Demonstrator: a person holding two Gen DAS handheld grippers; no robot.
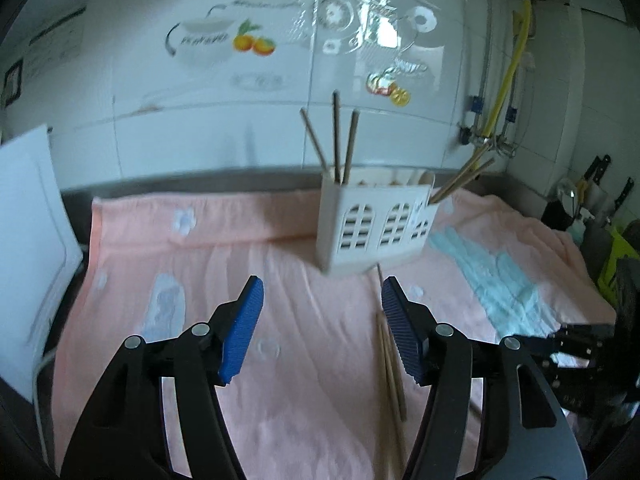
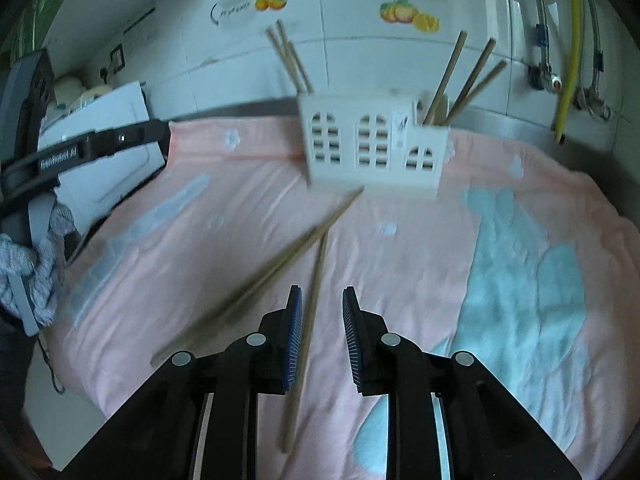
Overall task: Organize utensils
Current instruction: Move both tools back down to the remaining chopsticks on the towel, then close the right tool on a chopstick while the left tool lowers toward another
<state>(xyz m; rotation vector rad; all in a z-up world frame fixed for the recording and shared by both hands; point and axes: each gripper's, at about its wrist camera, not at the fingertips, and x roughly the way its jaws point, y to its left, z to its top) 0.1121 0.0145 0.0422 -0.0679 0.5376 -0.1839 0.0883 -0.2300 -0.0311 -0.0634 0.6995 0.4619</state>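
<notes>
Soft, cool daylight filled both views, with a bluish cast over the pink towel (image 1: 280, 400). Glare from a window showed as bright patches on the glossy wall tiles (image 1: 380, 36) in the left view. Shadows were faint and diffuse. Fisheye distortion bowed the wall and counter lines, and black vignetting rimmed the corners. Motion blur smeared the holder (image 2: 372, 148) and loose chopsticks (image 2: 308, 316) in the right view; the blue pads (image 1: 242, 328) stayed sharp.
</notes>
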